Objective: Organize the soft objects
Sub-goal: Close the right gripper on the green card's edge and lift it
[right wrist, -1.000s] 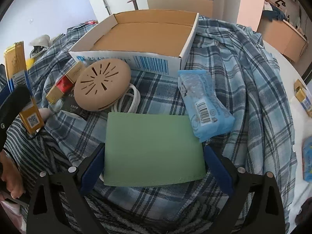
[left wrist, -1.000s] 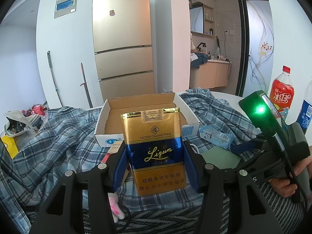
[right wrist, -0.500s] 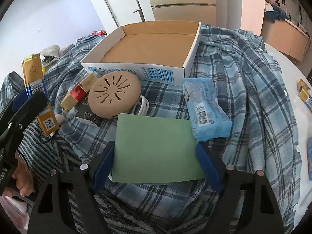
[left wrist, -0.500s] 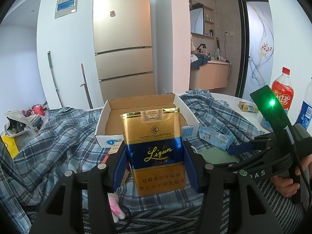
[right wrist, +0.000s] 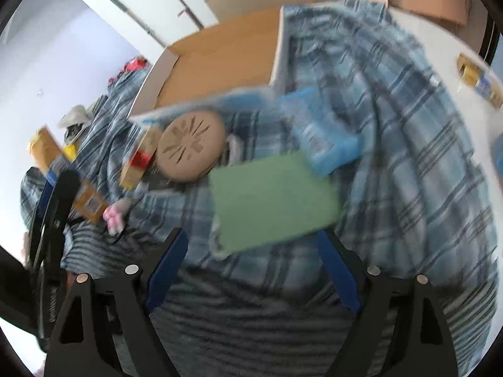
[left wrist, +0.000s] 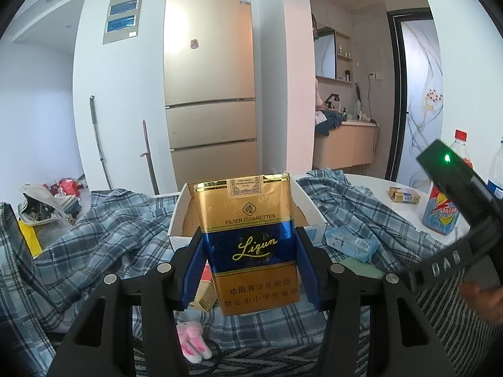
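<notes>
My left gripper is shut on a gold and blue cigarette pack, held upright in front of the open cardboard box. In the blurred right wrist view a flat green pad lies on the plaid shirt. My right gripper hangs over the pad's near edge with its jaws opening. The left finger stands clear of the pad and the right finger is by its corner. A blue tissue pack lies beyond the pad.
A round tan vented disc, a small red and gold box and a pink soft toy lie left of the pad. Two bottles and a small gold box stand on the white table at the right.
The right gripper closed in around the green pad, then rose and rolled, so the pad now lies slanted and clear of the left finger. The left gripper kept the pack almost still.
</notes>
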### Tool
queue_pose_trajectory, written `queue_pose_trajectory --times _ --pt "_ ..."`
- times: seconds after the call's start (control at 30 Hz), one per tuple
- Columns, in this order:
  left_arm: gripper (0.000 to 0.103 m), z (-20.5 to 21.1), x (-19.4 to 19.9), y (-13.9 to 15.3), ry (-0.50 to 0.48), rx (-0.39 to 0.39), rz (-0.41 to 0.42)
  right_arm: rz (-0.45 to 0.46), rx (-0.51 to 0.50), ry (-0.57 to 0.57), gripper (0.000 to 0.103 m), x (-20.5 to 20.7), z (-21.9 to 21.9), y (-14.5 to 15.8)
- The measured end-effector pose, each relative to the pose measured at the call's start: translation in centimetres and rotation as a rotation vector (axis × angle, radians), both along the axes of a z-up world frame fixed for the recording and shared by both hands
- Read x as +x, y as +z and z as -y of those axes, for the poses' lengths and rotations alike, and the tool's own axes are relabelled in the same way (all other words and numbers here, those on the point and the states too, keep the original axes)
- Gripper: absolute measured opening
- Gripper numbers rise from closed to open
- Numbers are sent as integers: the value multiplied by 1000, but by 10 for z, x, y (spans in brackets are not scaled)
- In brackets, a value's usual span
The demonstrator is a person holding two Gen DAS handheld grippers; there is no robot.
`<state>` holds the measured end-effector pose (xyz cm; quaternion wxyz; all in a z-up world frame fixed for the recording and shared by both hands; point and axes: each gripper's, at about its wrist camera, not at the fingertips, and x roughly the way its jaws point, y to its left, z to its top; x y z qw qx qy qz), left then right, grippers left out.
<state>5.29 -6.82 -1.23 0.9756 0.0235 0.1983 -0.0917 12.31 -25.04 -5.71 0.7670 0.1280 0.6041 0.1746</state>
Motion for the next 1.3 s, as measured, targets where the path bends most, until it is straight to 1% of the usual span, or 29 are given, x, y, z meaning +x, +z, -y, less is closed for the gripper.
queue_pose_trajectory --times 0.07,0.13,0.17,0.27,0.4,0.53,0.6,0.73,0.8,0.83,0.9,1.03,1.17,1.3 --pt "55 -1 0 0 24 -1 11 -31 15 31 84 -2 -10 -6" --pt "55 -5 0 0 47 -12 12 -29 -26 6 84 -1 -15 -10" --pt "55 -8 0 0 54 -24 15 -34 -29 -18 84 1 -15 -11" --pt "55 -11 -4 3 77 -25 49 -62 14 -146 84 9 -7 -11" --pt "55 -8 -7 4 66 -12 65 -106 -23 -319 84 19 3 -10" --pt "55 -12 -6 4 72 -25 63 -205 -16 -424 84 33 6 -15" --pt "55 -13 -4 4 79 -34 54 -226 4 -471 84 38 9 -15" --pt "55 -13 -4 3 79 -36 52 -287 -27 -594 85 42 12 -21" --pt "55 -13 -3 3 76 -35 53 -335 -22 -646 85 43 14 -27" --pt "55 -13 -3 3 74 -35 54 -335 -28 -658 87 44 13 -28" --pt "55 -12 -3 3 72 -35 55 -316 -63 -659 87 48 11 -28" --pt "55 -12 -4 3 72 -37 54 -309 -83 -651 87 51 5 -28" --pt "55 -11 -5 3 71 -35 53 -347 -70 -687 87 58 6 -30" --pt "55 -11 -5 3 74 -37 54 -365 -95 -734 87 63 14 -29"
